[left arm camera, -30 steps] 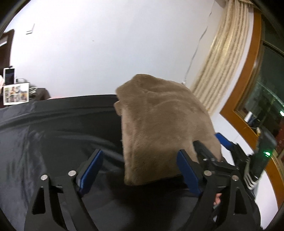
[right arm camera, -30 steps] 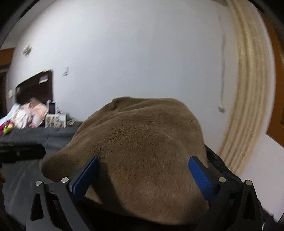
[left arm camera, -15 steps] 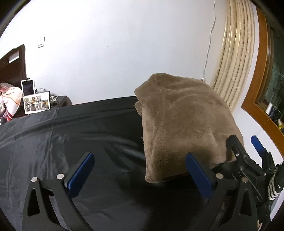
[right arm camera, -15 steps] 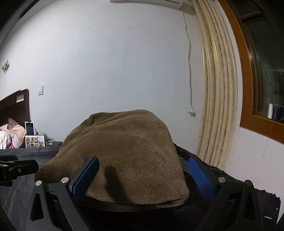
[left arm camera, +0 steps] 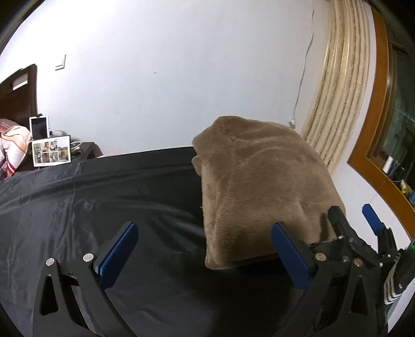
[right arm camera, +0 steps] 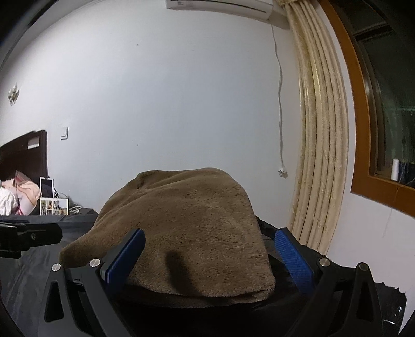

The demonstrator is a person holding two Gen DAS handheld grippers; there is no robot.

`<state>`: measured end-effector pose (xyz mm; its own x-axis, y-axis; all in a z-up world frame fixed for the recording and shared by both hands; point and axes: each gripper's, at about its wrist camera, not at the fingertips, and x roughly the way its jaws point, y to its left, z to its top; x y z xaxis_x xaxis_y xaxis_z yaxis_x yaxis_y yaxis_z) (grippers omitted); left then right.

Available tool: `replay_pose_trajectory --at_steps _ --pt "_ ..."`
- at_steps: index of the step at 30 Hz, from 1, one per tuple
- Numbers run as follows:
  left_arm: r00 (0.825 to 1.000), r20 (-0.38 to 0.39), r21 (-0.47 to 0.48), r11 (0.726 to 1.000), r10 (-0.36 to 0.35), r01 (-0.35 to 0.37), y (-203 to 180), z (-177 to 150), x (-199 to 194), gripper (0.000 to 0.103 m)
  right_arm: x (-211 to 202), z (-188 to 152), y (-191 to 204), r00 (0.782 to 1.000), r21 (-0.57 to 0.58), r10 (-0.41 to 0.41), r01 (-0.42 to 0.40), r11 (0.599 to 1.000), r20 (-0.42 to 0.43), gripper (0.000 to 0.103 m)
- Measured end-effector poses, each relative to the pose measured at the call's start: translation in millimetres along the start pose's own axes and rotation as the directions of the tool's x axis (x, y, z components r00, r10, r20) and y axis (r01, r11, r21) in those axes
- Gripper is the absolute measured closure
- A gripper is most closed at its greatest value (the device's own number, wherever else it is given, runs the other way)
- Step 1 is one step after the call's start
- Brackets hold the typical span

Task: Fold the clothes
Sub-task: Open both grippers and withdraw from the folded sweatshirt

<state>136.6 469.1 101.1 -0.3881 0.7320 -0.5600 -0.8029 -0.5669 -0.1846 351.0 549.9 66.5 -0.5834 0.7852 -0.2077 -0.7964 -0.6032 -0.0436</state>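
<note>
Both my grippers are spread wide and hold nothing: my left gripper and my right gripper. One folded, fuzzy brown cloth lies flat on the black sheet.

Bedroom in a home. Dark wooden headboard and pink bedding at 9 o'clock; framed photo collage (beside a tablet); cream curtain and wood-framed window at 3 o'clock; air conditioner at 12.
</note>
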Motion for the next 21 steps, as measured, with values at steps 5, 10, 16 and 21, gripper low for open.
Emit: replay_pose_trajectory --at_steps 5,10,16,21 --pt "1.0 -0.005 0.008 1.0 -0.009 0.009 -3.8 -0.4 -0.2 0.0 -2.1 0.6 1.6 1.0 -0.011 -0.002 0.002 1.0 0.008 0.001" --pt "0.999 -0.011 0.017 0.999 -0.036 0.036 -7.8 -2.3 -0.6 0.0 -4.3 1.2 3.3 1.0 -0.022 -0.004 0.005 1.0 0.016 0.001" --pt "0.998 -0.009 0.018 0.998 -0.061 0.061 -8.3 -5.8 -1.5 0.0 -4.5 1.0 2.3 1.0 -0.018 -0.003 0.003 1.0 0.012 0.001" --pt "1.0 0.026 0.069 0.998 -0.001 -0.001 -15.5 -6.9 -4.8 0.0 -4.4 0.7 4.1 1.0 -0.027 -0.003 0.003 1.0 0.012 0.001"
